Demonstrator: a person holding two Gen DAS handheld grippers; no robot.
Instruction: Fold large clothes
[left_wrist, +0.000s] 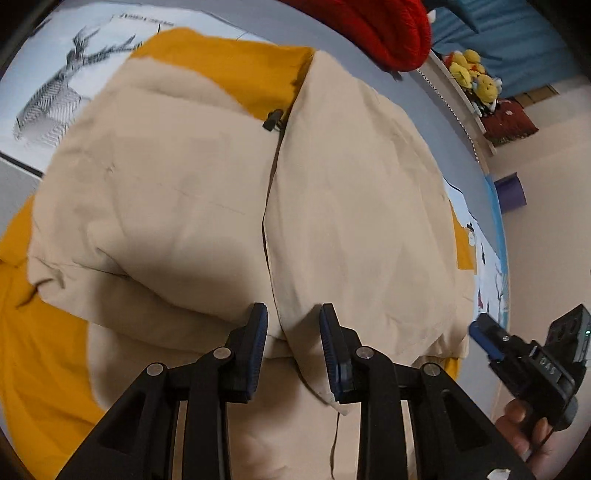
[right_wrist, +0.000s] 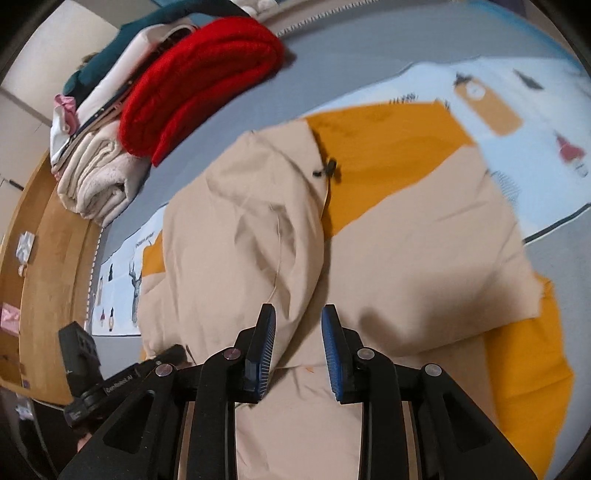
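I held the left gripper (left_wrist: 293, 325) and right gripper (right_wrist: 298, 326) parted and empty just over the beige-and-mustard padded fabric jacket (left_wrist: 177, 192), spread on the printed bedsheet (right_wrist: 436, 79), presumably ready for the next fold.

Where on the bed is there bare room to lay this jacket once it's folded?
Bare grey bedcover lies between the red sweater and the beige and orange jacket; more shows at the right, past the printed sheet. The far left is crowded with stacked folded clothes.
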